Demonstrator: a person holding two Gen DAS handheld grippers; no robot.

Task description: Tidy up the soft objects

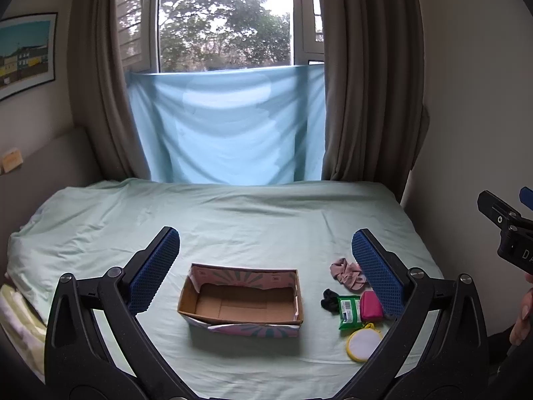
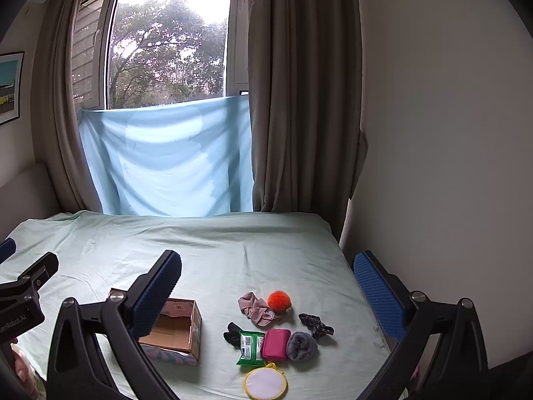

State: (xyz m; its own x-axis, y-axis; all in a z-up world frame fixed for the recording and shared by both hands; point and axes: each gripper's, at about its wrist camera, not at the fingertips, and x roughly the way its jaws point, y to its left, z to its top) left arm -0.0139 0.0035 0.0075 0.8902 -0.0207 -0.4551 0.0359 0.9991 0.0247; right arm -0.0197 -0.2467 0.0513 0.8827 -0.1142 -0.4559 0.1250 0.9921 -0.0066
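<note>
Right wrist view takes in the whole bed (image 2: 233, 250), its pale green sheet lightly creased and running back to a blue cloth (image 2: 166, 156) hung under the window. On the near part of the sheet sits the cardboard box (image 2: 181, 328), open on top with nothing visible inside; the left wrist view looks straight into it and shows bare cardboard. To the right of the box, a little apart from it, lies the cluster of soft things: a pink scrunchie (image 2: 255, 308) touching an orange pompom (image 2: 279, 301), a grey rolled sock (image 2: 301, 346), a magenta pouch (image 2: 275, 344) pressed between that sock and a green wipes packet (image 2: 250, 349), a dark patterned scrunchie (image 2: 314, 324), a small black hair tie (image 2: 231, 331), and nearest of all a round yellow-rimmed pad (image 2: 265, 383).

Both tools hang above the bed. The right tongs (image 2: 266, 286) are spread wide and hold nothing, with the cluster framed between their blue pads. The left tongs (image 1: 266, 260) are equally wide and bare, framing the box.

I'd say the sorting has not started: every item lies outside the box. The next move likely calls for the right tongs to drop onto one piece, perhaps the pompom or sock, pinching it alone without dragging its neighbours.
</note>
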